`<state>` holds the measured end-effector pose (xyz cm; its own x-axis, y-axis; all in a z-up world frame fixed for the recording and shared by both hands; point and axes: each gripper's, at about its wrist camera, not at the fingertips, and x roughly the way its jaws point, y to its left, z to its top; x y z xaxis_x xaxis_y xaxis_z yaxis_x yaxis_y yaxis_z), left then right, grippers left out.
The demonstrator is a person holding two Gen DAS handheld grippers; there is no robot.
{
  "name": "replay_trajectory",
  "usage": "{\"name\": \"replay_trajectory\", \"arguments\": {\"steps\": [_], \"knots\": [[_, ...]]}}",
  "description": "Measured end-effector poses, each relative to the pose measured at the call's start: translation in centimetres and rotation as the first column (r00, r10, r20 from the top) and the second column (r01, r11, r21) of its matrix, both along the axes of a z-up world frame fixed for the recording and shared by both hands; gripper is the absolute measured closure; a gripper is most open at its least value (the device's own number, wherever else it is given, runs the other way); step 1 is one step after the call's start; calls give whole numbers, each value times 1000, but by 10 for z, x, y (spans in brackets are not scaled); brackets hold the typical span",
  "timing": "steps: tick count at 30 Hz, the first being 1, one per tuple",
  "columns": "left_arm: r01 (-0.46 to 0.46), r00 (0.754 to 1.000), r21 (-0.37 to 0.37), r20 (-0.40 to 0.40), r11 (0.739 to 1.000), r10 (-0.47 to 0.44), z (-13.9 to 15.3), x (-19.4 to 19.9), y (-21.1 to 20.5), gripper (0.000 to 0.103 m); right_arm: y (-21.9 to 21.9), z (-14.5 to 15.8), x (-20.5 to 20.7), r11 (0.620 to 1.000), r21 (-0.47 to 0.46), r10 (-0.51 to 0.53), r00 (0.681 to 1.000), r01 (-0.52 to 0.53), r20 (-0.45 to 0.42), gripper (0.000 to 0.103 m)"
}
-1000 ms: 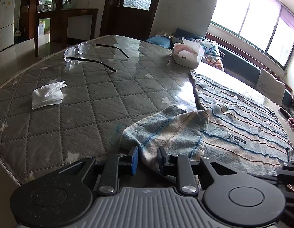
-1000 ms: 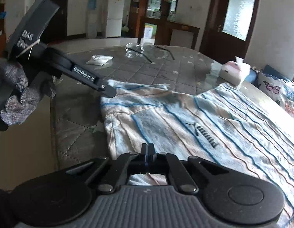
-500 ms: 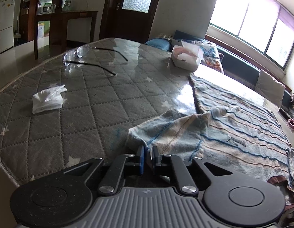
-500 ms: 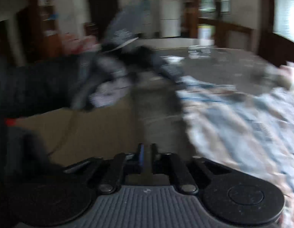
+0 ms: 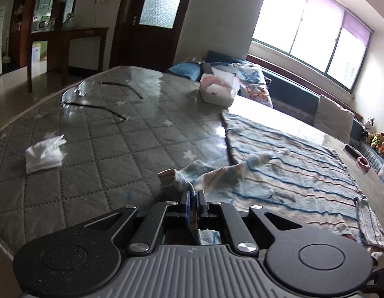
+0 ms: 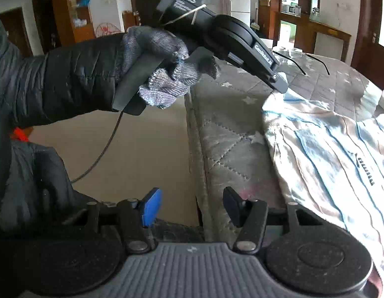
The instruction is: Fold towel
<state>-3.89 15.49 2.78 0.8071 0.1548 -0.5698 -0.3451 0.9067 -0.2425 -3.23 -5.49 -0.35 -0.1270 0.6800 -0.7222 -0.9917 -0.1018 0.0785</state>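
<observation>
The left black two-finger gripper has its jaws drawn nearly together, pinching a fold of cloth between the blue-padded fingertips. Seen from the right wrist, a hand in a grey knitted glove wraps around that gripper's handle, with a black quilted sleeve behind it and the tool angled downward. The right black gripper hangs with its jaws spread wide apart, nothing between them.

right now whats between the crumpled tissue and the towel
Only bare quilted table cover lies between the crumpled tissue and the towel, as the left wrist view shows.
</observation>
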Motion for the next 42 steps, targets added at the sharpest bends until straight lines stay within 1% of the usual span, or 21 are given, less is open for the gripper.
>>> {"name": "replay_trajectory", "arguments": {"steps": [3,5,8,10,13,14,16,18,21,22,24,27,28,32,34,39,40,41,42], "knots": [[54,998,17,38,998,-54,10,2,-11,100,-6,7,1,999,31,-36,999,35,30,47],[106,992,26,65,994,-107,17,4,-21,100,-13,13,5,996,52,-70,997,68,43,46],[200,975,33,95,979,-202,22,10,-40,100,-27,21,13,987,80,-148,987,142,68,46],[270,958,36,89,962,-272,20,16,-53,100,-39,24,21,971,91,-227,971,219,78,45],[373,924,41,79,927,-375,16,25,-74,100,-54,28,34,937,105,-341,936,332,89,44],[406,910,43,76,913,-408,15,29,-81,100,-55,30,38,923,105,-380,920,371,95,44],[464,882,45,64,885,-466,11,35,-94,100,-71,31,44,888,111,-458,883,447,103,43],[500,865,33,27,865,-501,3,40,-102,99,-85,31,51,852,123,-520,850,508,88,42],[536,844,16,-12,844,-536,-4,44,-108,98,-106,32,60,791,140,-607,792,595,64,42],[538,843,23,-10,843,-538,-3,44,-107,96,-113,32,64,769,145,-635,771,623,56,42],[542,841,37,-7,840,-542,-1,44,-104,88,-127,33,70,721,154,-688,725,676,38,42],[547,837,58,-2,835,-548,3,45,-101,88,-146,31,81,652,162,-752,659,741,15,42],[541,841,63,-3,839,-542,4,47,-98,88,-148,29,86,632,163,-769,639,758,9,42],[470,883,78,-34,879,-469,3,70,-81,89,-158,25,101,554,163,-827,562,816,-6,42],[450,893,80,-54,890,-447,0,81,-75,89,-165,24,108,524,161,-846,532,836,-10,42],[423,905,82,-94,902,-416,-10,102,-65,89,-178,22,132,472,159,-879,476,867,17,44],[420,906,82,-99,904,-412,-13,105,-64,89,-181,22,139,458,155,-887,461,875,19,46],[419,906,82,-104,904,-410,-14,107,-64,89,-184,21,147,443,148,-895,445,884,21,52],[418,906,82,-108,905,-409,-16,110,-63,89,-184,19,152,433,143,-900,435,890,24,55]]}}
